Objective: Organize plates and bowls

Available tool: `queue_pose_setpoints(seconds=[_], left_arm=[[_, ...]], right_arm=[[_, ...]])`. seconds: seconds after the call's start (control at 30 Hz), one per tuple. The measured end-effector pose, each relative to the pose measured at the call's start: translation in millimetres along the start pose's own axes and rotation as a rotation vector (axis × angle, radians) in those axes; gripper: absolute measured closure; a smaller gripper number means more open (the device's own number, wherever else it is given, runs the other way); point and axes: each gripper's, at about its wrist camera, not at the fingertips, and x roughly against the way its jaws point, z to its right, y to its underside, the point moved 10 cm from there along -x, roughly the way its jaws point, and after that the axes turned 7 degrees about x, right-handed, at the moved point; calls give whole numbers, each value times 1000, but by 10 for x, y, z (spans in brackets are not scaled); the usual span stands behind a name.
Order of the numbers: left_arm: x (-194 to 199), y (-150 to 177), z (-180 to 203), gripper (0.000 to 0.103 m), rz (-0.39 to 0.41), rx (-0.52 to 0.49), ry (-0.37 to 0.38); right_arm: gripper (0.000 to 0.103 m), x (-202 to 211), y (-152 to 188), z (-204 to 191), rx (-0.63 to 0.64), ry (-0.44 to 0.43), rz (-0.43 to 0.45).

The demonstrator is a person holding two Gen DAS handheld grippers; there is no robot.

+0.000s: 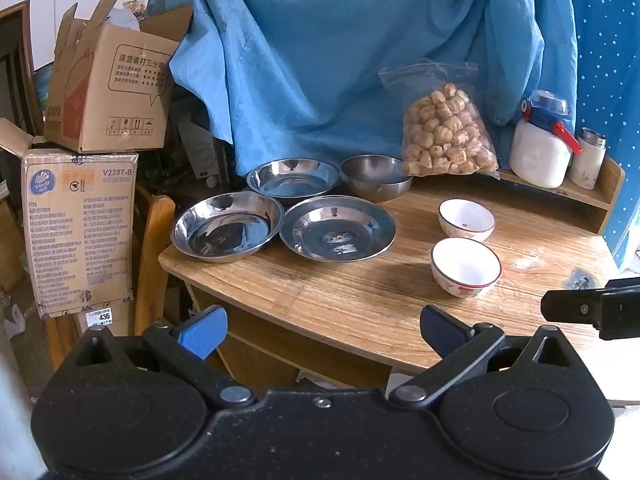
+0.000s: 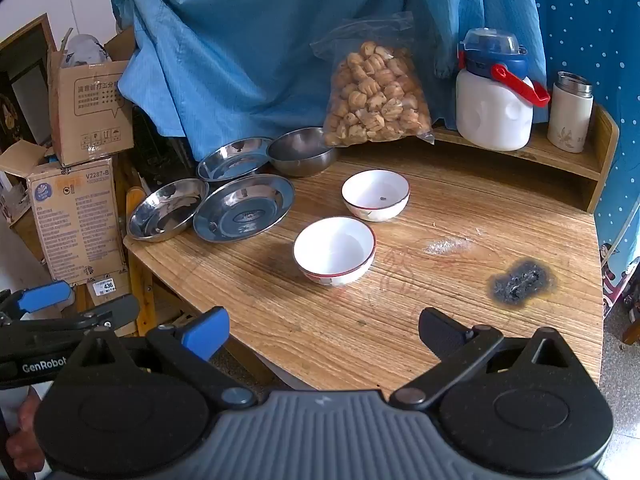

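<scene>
Plates: three steel plates [image 1: 338, 234] clustered at the tabletop's [image 2: 440, 300] 10 o'clock corner, steel bowl [image 1: 376, 178] just behind.
Bowls: two white bowls [image 2: 335, 250] mid-tabletop, apart.
Left tongs [image 1: 322, 330]: wide, empty, plates at 12 o'clock, well apart.
Right tongs [image 2: 322, 332]: wide, empty, nearer white bowl at 12 o'clock.

The lower cardboard box [image 1: 80, 232] reads "vinda" and "V2287-B" (tag below: "436"); left gripper [image 2: 80, 304] reads "GenRobot".
</scene>
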Motion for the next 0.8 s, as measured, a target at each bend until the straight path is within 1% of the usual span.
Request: queue_pose_setpoints(seconds=[0.37, 0.47, 0.8], left_arm=[[-2, 1, -7, 1, -3, 4, -2], [6, 18, -96, 1, -2, 4, -4], [-9, 18, -81, 1, -2, 3, -4]], right_arm=[[0, 13, 7, 21, -3, 1, 1], [0, 40, 5, 52, -12, 4, 4], [0, 39, -1, 54, -12, 5, 9]])
